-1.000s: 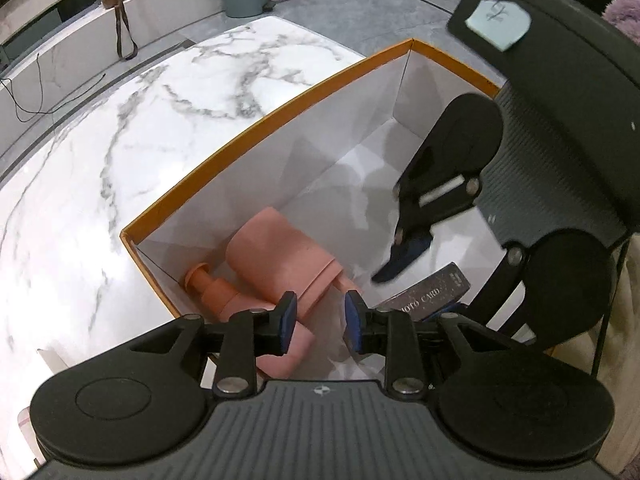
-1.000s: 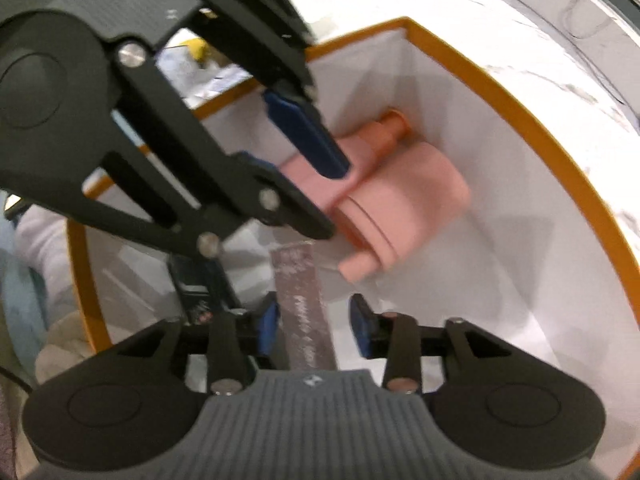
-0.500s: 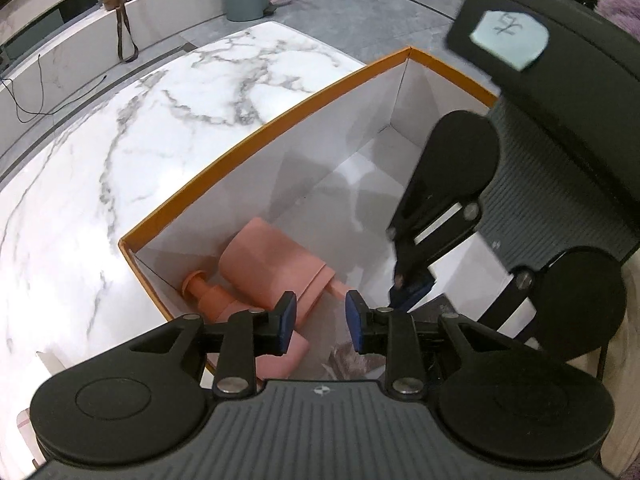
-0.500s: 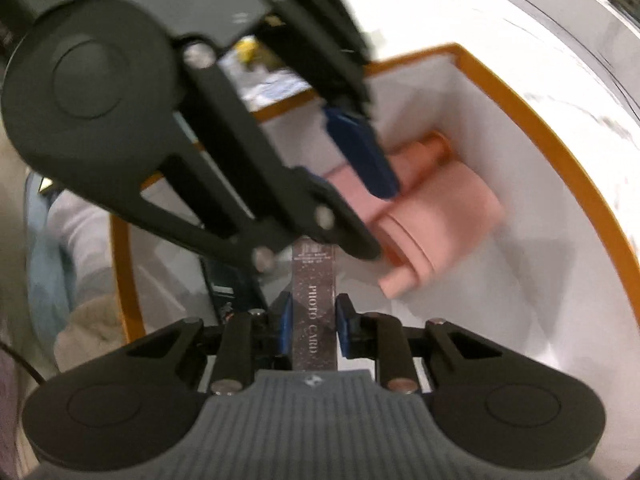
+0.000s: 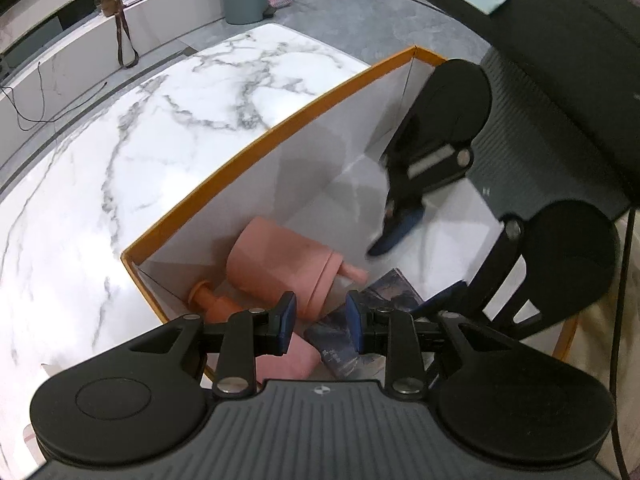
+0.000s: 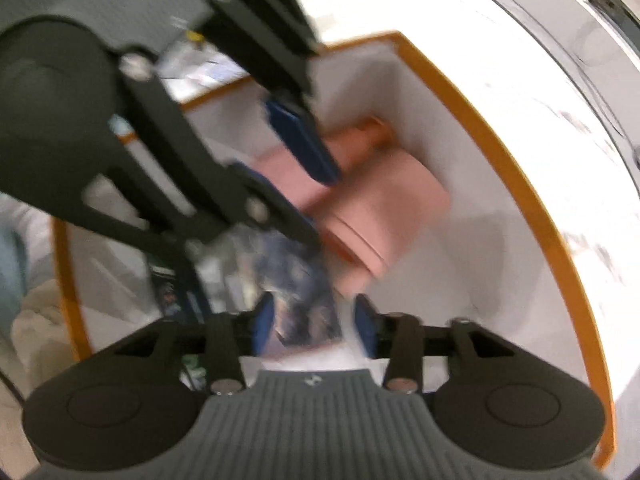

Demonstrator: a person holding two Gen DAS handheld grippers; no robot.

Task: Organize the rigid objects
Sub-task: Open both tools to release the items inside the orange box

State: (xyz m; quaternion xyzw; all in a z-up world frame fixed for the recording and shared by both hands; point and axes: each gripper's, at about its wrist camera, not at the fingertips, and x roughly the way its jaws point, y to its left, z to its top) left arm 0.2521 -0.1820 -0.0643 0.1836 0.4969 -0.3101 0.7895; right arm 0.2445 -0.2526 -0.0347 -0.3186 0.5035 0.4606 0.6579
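Right wrist view, blurred: my right gripper (image 6: pixel 314 322) is opening, seemingly dropping the card (image 6: pixel 298 292) into the box (image 6: pixel 516 168); next, I withdraw. Left gripper (image 5: pixel 320 322) narrow, empty.

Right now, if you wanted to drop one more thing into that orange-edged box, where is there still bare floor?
The far half of the box is free: bare white floor between its long wall and the far corner, beyond the pink bottles. The near end is crowded: the bottles, the dark photo card pack, and both grippers, left and right, whose jaws are opening over the pack.
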